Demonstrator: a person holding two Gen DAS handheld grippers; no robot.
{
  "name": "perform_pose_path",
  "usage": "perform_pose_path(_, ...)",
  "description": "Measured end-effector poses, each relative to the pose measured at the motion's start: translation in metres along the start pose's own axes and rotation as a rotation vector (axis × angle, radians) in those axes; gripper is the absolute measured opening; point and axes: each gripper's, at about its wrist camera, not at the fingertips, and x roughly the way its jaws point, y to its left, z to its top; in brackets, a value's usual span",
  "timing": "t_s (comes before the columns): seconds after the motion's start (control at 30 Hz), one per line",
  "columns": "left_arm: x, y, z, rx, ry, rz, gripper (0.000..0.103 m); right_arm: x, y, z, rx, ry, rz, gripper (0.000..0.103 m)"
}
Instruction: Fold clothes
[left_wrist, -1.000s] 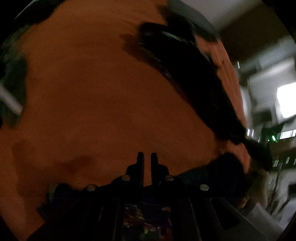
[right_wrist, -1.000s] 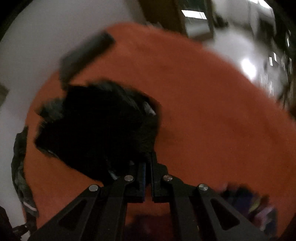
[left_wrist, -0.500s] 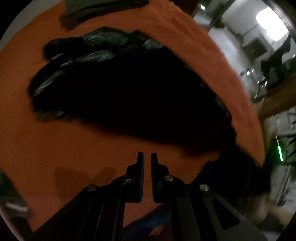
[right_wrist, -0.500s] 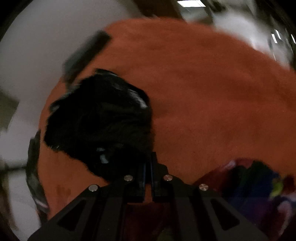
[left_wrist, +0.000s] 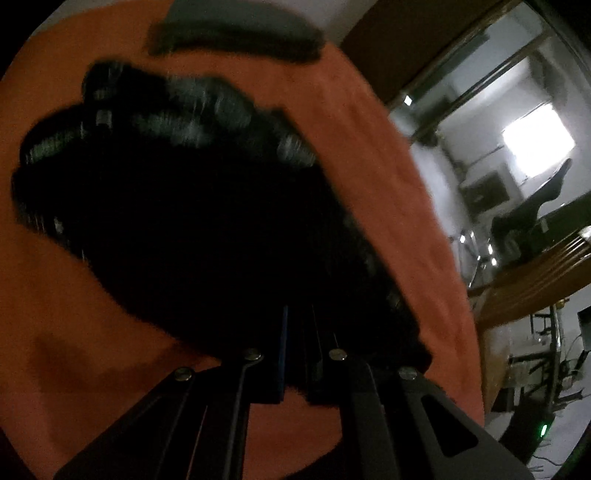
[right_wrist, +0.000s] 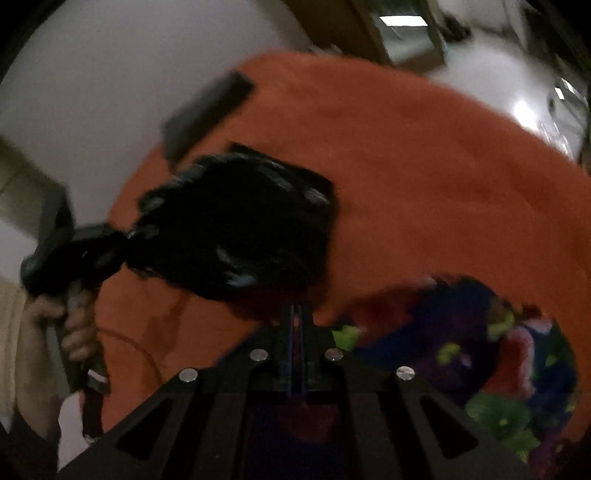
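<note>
Right wrist view: right hand-held gripper (right_wrist: 295, 314) closed, empty, just beside crumpled black ribbed garment (right_wrist: 240, 229) lying on orange cloth-covered surface (right_wrist: 424, 184); left hand-held gripper (left_wrist: 299, 317) likewise closed above it.

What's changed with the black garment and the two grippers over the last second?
The left gripper has swung in over the black garment, which was far off in its view and now fills it; whether it grips the bunched end is unclear. The right gripper stayed shut at the garment's near edge. The orange cover and colourful cloth stay put.
</note>
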Motion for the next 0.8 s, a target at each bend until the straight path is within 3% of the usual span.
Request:
perform_pose_path(0.07,0.003,0.002,-0.003,0.012,0.031,0.01,0.007,0.003,-0.004,0.014,-0.024,0.031,-0.01,0.014)
perform_pose_path(0.13,0.006,0.005,-0.005,0.015,0.039,0.024,0.007,0.007,-0.003,0.03,-0.067,0.034,-0.009,0.067)
perform_pose_path(0.2,0.005,0.007,-0.004,-0.007,0.048,0.035,0.007,0.012,-0.001,0.045,-0.096,0.028,-0.005,0.082)
perform_pose_path(0.23,0.009,0.009,0.001,-0.029,0.059,0.05,0.007,0.021,-0.002,0.052,-0.089,0.057,-0.007,0.083)
perform_pose_path(0.3,0.015,0.01,0.011,-0.078,0.078,0.078,0.007,0.044,-0.005,0.061,-0.073,0.132,-0.029,0.083)
perform_pose_path(0.4,0.021,0.003,0.024,-0.08,0.094,0.054,0.007,0.075,-0.006,0.061,-0.071,0.191,-0.061,0.083)
perform_pose_path(0.47,0.027,-0.009,0.035,-0.049,0.098,0.088,0.007,0.085,-0.011,0.053,-0.023,0.173,-0.09,0.07)
perform_pose_path(0.53,0.032,-0.02,0.048,-0.023,0.106,0.106,0.007,0.085,-0.027,0.039,0.124,0.088,-0.106,0.041)
perform_pose_path(0.6,0.034,-0.029,0.059,0.001,0.11,0.114,0.007,0.081,-0.035,0.027,0.183,0.022,-0.079,0.033)
perform_pose_path(0.7,0.046,-0.044,0.08,0.059,0.124,0.214,0.007,0.081,-0.041,0.018,0.171,0.0,-0.025,0.032)
perform_pose_path(0.8,0.064,-0.059,0.094,0.142,0.22,0.313,0.007,0.085,-0.05,0.021,0.192,0.031,0.0,0.032)
